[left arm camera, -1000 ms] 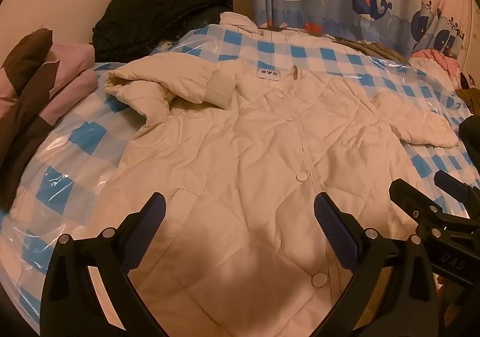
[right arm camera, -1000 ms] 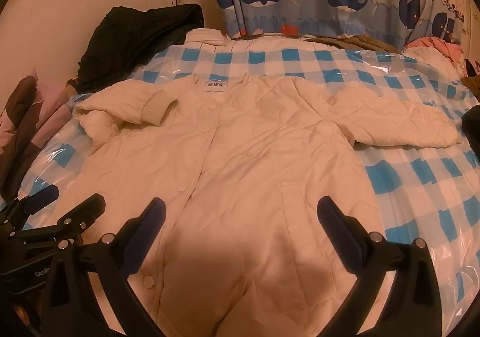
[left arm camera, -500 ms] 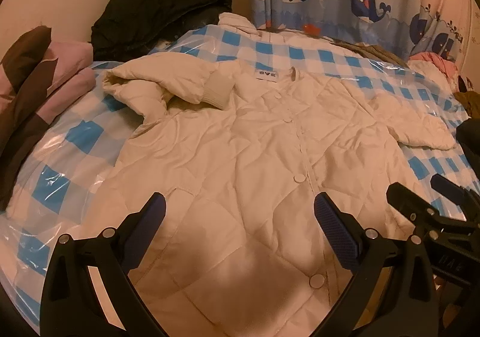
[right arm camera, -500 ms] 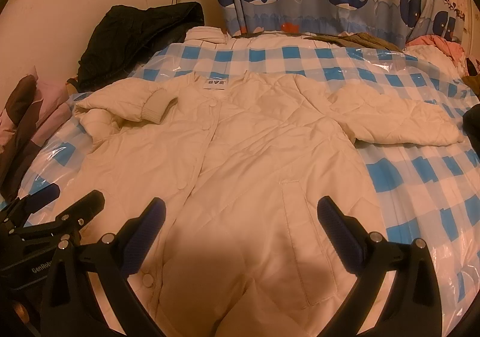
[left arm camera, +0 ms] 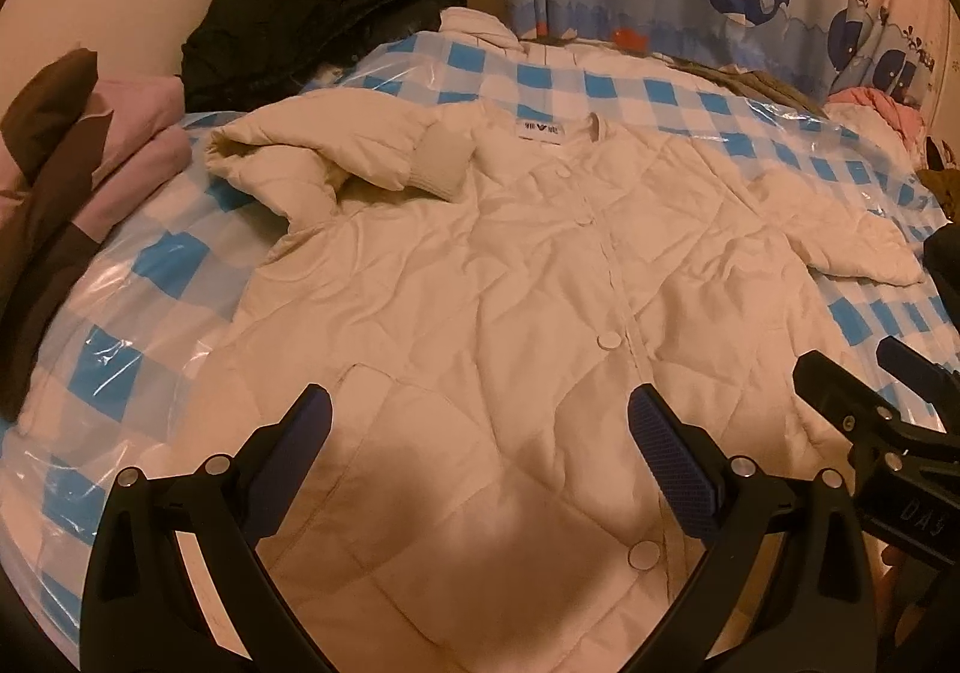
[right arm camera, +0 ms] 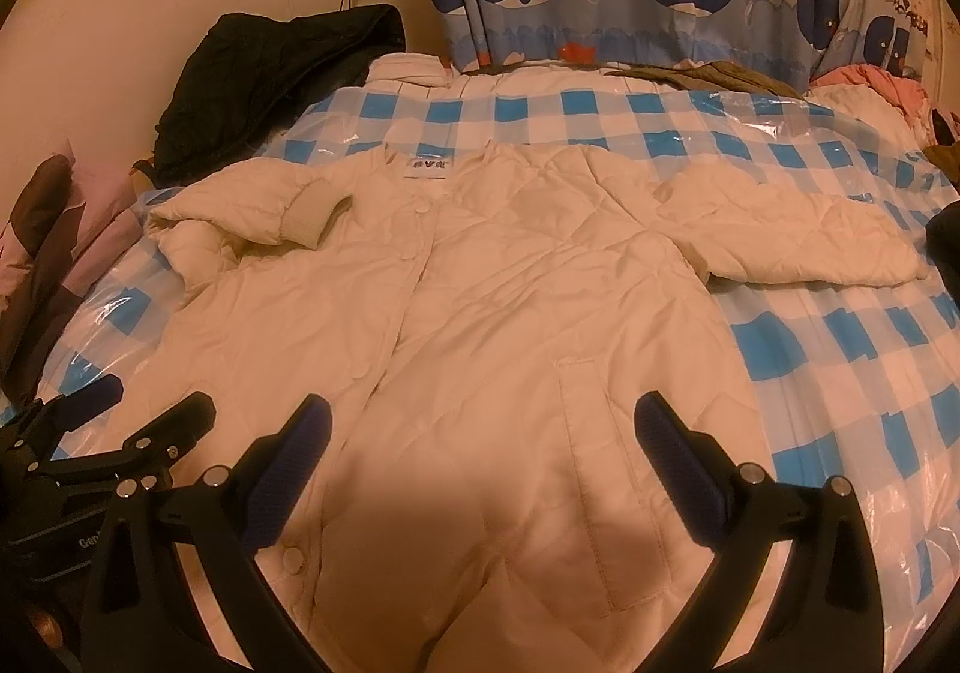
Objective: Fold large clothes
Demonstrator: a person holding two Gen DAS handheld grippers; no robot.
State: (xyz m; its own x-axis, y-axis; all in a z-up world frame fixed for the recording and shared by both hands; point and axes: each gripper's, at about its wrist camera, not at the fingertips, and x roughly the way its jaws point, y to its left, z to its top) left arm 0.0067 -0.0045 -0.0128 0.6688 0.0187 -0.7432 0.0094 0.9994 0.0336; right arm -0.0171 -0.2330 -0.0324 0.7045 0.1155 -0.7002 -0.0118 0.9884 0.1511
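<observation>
We hold the left gripper (left arm camera: 480,433) and right gripper (right arm camera: 483,433) with jaws released above the hem of the cream jacket (left arm camera: 510,301), spread flat on the bed (right arm camera: 840,361). Grasp the outstretched sleeve (right arm camera: 798,241) first.

Cream quilted jacket (left arm camera: 510,325) (right arm camera: 510,325), lying front-up and spread flat on the blue-and-white checked bed cover, collar away from the cameras. Snap placket closed. One sleeve is folded inward across the chest, ribbed cuff near the collar; the other sleeve extends sideways.
</observation>
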